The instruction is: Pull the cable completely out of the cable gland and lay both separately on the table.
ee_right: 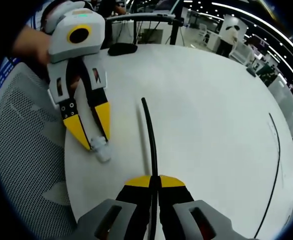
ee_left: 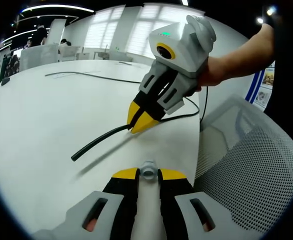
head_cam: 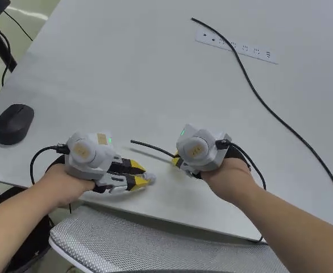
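A short black cable (head_cam: 150, 147) lies free of the gland, its loose end pointing left over the white table (head_cam: 155, 74). My right gripper (head_cam: 177, 161) is shut on one end of this cable (ee_right: 149, 135), which runs straight out from the yellow tips (ee_right: 154, 181). My left gripper (head_cam: 146, 173) is shut on the small grey cable gland (ee_left: 148, 170), held between its yellow tips near the table's front edge. In the right gripper view the gland (ee_right: 101, 148) shows at the left gripper's tips (ee_right: 92, 131). The right gripper (ee_left: 140, 119) and cable (ee_left: 99, 143) appear in the left gripper view.
A black mouse (head_cam: 14, 122) sits at the table's left edge. A white power strip (head_cam: 236, 46) lies at the back with a long black cord (head_cam: 280, 119) curving down the right side. A mesh chair (head_cam: 127, 244) stands below the front edge.
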The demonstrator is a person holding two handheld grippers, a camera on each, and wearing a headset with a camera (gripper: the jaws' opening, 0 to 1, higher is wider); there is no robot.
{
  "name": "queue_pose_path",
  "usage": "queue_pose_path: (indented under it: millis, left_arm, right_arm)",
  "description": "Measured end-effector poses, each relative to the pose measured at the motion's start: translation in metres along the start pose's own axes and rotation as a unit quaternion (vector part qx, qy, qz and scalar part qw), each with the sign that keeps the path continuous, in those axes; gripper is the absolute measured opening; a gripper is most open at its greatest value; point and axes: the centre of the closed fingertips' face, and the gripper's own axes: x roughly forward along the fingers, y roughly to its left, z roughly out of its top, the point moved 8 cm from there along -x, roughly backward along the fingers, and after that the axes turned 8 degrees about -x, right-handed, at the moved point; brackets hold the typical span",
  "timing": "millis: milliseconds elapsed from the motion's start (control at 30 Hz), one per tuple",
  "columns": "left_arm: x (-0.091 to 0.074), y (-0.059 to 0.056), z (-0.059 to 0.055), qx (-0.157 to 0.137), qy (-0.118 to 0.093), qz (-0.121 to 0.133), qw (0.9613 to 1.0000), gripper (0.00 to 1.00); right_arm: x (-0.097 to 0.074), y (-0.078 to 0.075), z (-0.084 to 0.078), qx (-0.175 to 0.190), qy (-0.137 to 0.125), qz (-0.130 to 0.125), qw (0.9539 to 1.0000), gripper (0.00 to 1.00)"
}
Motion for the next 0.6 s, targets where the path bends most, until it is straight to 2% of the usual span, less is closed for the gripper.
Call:
queue_pose_path:
  millis: [200, 300, 600]
  left_arm:
    - [-0.0010, 0.0019, -0.0016, -0.001, 0.004, 0.002, 1.0000, 0.15]
    - [-0.0009, 0.0013, -0.0032, 0.012, 0.012, 0.007, 0.9998, 0.15]
    - [-0.0011, -0.0006, -0.0040, 0.020, 0.015, 0.017, 0.9995, 0.16]
  right_arm:
    - [0.0016, 0.0014, -0.0010, -0.001, 0.003, 0.003, 1.0000, 0.00]
    - [0.0023, 0.0026, -0.0017, 0.001, 0.004, 0.004, 1.0000, 0.00]
    - [0.0029, 0.0014, -0.0032, 0.004, -0.007, 0.012, 0.9999, 0.00]
